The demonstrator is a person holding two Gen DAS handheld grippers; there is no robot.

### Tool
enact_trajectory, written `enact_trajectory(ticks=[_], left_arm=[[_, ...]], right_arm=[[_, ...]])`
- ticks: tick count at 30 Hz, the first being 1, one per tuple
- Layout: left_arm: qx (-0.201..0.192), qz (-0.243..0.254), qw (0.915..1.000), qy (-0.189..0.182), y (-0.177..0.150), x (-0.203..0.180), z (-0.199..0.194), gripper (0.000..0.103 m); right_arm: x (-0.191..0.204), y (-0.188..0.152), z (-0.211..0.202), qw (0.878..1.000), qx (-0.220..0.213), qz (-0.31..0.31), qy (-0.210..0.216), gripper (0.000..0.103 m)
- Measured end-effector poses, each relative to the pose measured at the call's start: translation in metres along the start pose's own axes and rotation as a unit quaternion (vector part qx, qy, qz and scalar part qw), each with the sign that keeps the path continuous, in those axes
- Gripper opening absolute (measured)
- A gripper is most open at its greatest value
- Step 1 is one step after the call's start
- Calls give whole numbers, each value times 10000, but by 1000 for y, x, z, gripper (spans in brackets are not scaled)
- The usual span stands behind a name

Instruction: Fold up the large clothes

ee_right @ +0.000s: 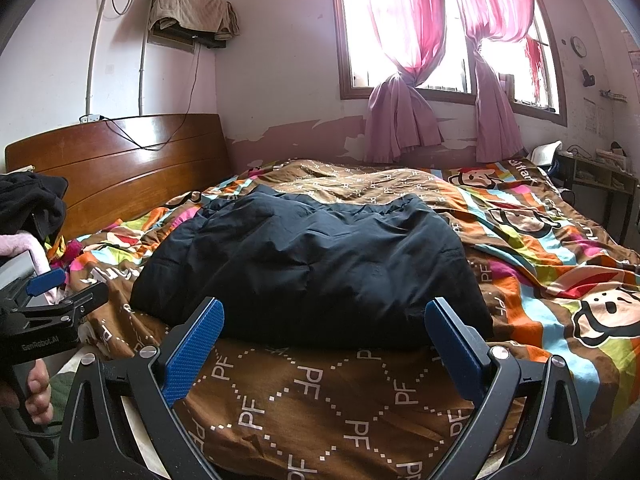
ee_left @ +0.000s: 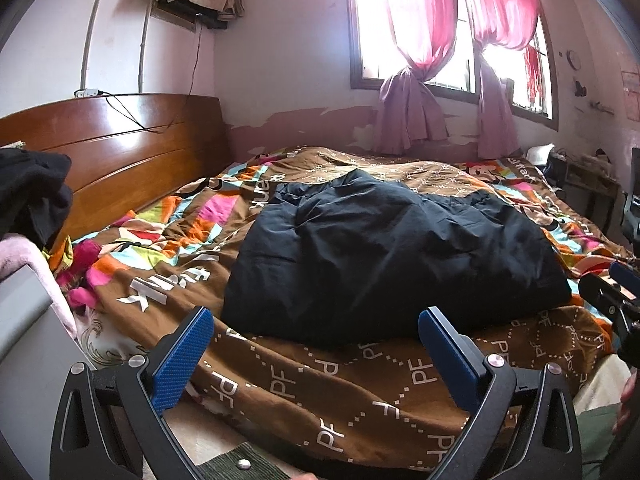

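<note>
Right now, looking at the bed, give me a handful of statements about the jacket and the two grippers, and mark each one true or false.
1. The black padded jacket lies on the patterned quilt. True.
2. The left gripper is shut on the jacket. False: its jaws stand wide open, short of the jacket's near edge.
3. The right gripper is open and holds nothing. True.
4. The pink curtains hang straight and cover the window. False: they are tied back, and light comes through.
5. The wooden headboard is left of the jacket. True.
</note>
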State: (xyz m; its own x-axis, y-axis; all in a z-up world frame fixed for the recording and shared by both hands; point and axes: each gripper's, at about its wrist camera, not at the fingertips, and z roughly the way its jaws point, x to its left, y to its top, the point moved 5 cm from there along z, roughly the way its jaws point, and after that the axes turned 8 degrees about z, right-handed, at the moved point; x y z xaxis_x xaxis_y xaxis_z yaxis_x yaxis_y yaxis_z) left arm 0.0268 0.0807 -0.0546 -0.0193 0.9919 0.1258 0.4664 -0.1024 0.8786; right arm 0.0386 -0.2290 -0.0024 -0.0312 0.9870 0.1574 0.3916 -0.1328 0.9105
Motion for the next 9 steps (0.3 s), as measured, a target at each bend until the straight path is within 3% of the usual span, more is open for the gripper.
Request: enact_trajectory(ticks=[9], left_arm=[[-30,123,9999,-38,0,-4,0,103]], right_arm=[[1,0,-1,10000,5,11,-6,99]])
